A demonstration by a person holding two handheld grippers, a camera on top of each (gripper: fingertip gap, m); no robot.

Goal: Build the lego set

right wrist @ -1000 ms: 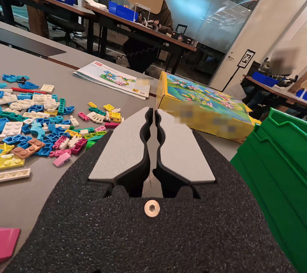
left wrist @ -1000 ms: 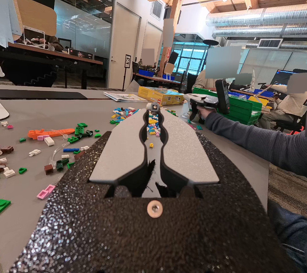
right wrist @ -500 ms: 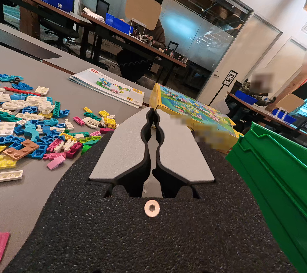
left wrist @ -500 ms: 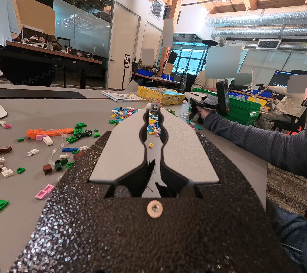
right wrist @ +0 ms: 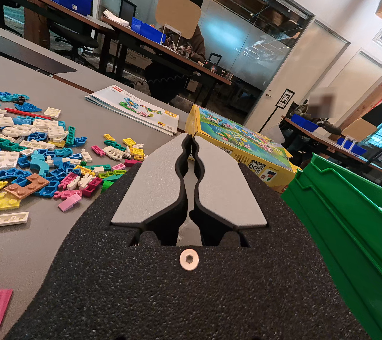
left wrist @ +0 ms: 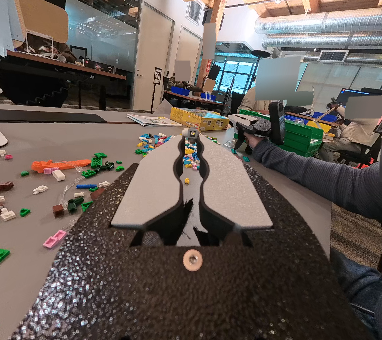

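Note:
My left gripper (left wrist: 190, 138) is shut on a small grey lego piece (left wrist: 191, 133) with a yellow centre, held above the grey table (left wrist: 62, 139). Loose lego pieces (left wrist: 157, 144) lie in a pile beyond it, and green, brown and white ones lie at the left around an orange piece (left wrist: 62, 164). My right gripper (right wrist: 191, 138) is shut, with nothing visible between its tips; it hovers right of the coloured pile (right wrist: 51, 156). It also shows in the left wrist view (left wrist: 237, 118), held by a hand in a dark sleeve.
An instruction booklet (right wrist: 134, 106) and a yellow set box (right wrist: 237, 144) lie at the back of the table. Green bins (right wrist: 341, 216) stand close on the right. A pink plate (right wrist: 5, 301) lies at the near left. People sit at other desks behind. Across from one pair of fingers to the other is roughly 45 cm. The pink plate (right wrist: 5, 301) is about 15 cm from my right fingertips.
My right gripper has risen and tilted upward, staying shut. My left gripper has hardly moved and still holds the grey piece.

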